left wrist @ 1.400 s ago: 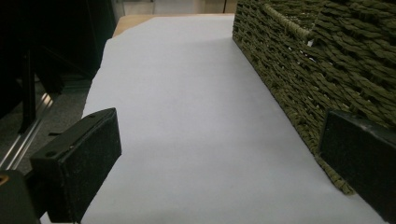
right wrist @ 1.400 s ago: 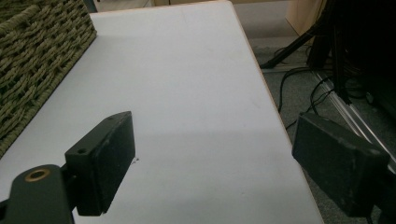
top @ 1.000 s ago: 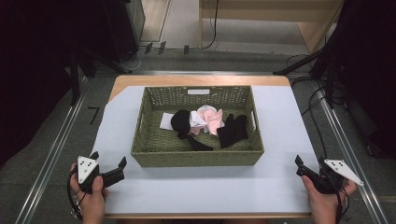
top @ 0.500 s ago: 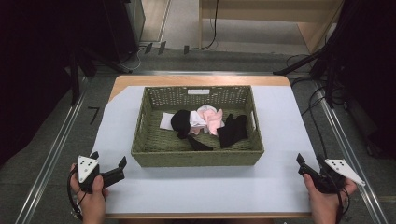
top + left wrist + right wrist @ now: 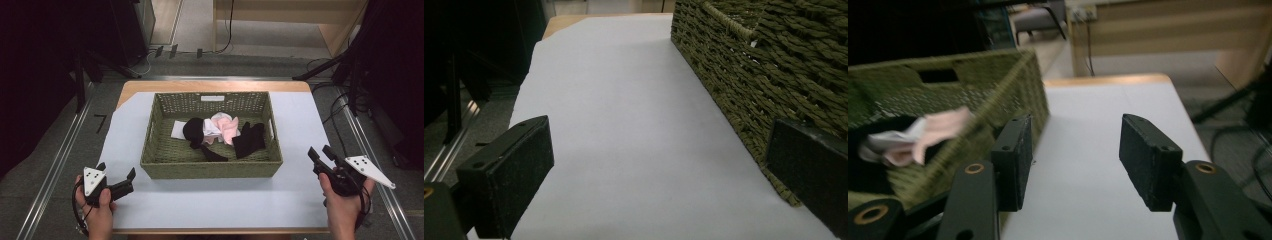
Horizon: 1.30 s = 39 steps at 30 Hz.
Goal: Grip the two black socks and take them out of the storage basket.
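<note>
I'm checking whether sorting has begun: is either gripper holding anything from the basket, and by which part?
Nothing is held. The left gripper and right gripper are both open and empty beside the basket; the right jaws have just been closing on nothing.

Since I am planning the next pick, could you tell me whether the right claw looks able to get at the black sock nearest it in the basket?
Probably yes: the right claw is empty, and the basket is open-topped with the black sock lying uncovered.
</note>
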{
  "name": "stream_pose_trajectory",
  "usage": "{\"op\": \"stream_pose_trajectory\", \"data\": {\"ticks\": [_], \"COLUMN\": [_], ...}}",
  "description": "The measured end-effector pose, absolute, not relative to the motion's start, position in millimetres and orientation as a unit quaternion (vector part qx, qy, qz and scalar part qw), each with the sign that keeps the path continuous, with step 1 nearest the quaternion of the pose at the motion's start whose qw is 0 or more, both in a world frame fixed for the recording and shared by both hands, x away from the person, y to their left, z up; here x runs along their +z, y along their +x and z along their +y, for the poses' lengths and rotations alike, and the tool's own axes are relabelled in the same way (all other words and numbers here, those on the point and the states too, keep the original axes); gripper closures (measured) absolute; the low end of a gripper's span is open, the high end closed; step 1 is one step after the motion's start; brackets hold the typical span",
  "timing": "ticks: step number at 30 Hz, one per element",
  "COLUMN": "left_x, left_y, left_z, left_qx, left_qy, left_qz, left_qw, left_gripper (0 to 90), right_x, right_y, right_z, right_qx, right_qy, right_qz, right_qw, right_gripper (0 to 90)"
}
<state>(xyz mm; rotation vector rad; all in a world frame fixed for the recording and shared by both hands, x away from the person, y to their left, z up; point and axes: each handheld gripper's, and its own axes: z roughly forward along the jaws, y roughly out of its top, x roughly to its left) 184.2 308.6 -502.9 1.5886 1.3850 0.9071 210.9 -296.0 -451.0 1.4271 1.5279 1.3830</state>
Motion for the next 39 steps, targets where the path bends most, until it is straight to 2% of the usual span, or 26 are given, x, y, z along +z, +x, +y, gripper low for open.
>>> {"op": "stream_pose_trajectory", "data": {"ticks": [14, 22, 32, 39], "left_x": [-502.8, -503.0, -503.1, -503.0], "left_y": [183.6, 183.3, 183.5, 183.9], "left_z": [307.9, 306.7, 306.3, 305.8], "left_qx": [0.363, 0.367, 0.367, 0.367], "left_qy": [0.633, 0.635, 0.635, 0.638], "left_qz": [0.547, 0.544, 0.544, 0.544], "left_qw": [0.411, 0.408, 0.409, 0.404], "left_gripper": [0.5, 0.5, 0.5, 0.5], "right_x": [-412.6, -409.1, -404.6, -398.4], "right_y": [244.5, 269.8, 295.6, 313.2], "right_z": [-219.2, -184.2, -162.8, -126.7], "right_qx": [0.548, 0.562, 0.55, 0.553], "right_qy": [0.496, 0.486, 0.495, 0.476], "right_qz": [0.618, 0.615, 0.622, 0.639], "right_qw": [0.269, 0.262, 0.257, 0.244], "right_gripper": [54.5, 54.5, 55.5, 58.3]}}
